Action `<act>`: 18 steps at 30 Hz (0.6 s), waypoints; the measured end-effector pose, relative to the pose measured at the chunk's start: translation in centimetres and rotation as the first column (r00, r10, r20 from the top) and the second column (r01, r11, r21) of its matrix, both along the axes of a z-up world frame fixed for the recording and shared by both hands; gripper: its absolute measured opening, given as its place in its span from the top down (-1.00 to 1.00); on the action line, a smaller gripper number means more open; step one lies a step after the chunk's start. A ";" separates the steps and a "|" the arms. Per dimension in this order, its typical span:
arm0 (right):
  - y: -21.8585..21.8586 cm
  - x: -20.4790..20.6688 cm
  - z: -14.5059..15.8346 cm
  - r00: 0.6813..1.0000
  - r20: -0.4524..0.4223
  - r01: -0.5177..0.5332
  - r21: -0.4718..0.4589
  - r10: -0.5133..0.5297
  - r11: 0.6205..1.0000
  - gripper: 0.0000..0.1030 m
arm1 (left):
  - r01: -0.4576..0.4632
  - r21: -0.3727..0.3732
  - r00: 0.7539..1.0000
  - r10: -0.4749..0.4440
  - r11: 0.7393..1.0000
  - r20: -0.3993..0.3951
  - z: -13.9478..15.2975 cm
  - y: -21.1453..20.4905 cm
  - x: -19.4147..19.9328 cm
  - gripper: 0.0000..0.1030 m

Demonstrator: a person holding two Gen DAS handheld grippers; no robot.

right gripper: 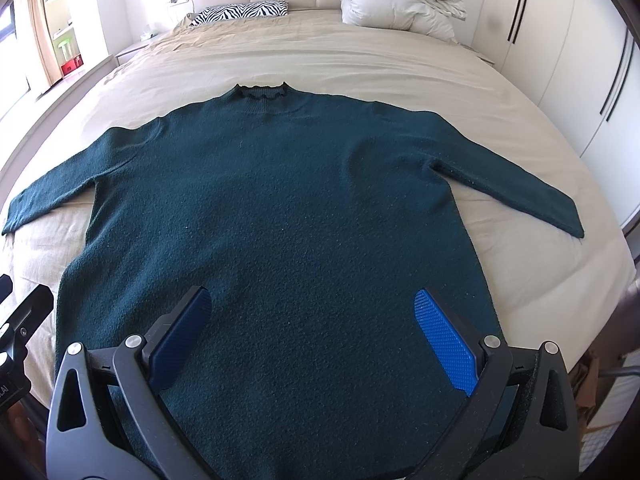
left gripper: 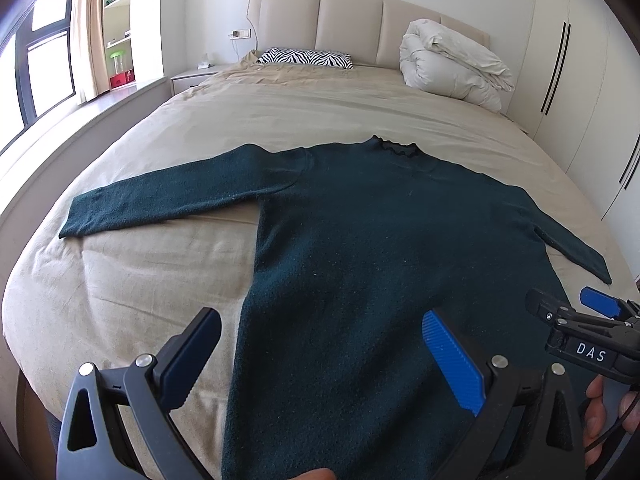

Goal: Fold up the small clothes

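Observation:
A dark green knit sweater (left gripper: pixel 380 232) lies flat on the beige bed (left gripper: pixel 160 264), collar far, both sleeves spread out; it fills the right wrist view (right gripper: pixel 280 208) too. My left gripper (left gripper: pixel 320 320) is open, hovering above the sweater's lower left hem edge, empty. My right gripper (right gripper: pixel 312 300) is open above the lower middle of the sweater, empty; it shows at the right edge of the left wrist view (left gripper: pixel 576 308). The hem nearest me is hidden under the grippers.
A folded white duvet (left gripper: pixel 452 64) and a zebra pillow (left gripper: pixel 304 57) lie by the headboard. Wardrobe doors (left gripper: pixel 580 92) stand right of the bed, a window ledge (left gripper: pixel 80 120) left. Bare sheet (right gripper: pixel 320 60) lies beyond the collar.

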State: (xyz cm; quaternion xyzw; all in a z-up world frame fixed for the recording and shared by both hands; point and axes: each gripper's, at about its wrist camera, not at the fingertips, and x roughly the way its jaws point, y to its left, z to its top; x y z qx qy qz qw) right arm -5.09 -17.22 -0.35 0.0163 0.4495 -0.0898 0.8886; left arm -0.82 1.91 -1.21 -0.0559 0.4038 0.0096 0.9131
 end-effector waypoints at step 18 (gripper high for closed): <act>0.7 0.8 0.0 0.999 0.023 -0.042 0.072 0.041 0.996 -1.00 | -0.003 -0.236 1.000 0.010 0.972 0.029 -0.3 4.1 -0.8 -1.00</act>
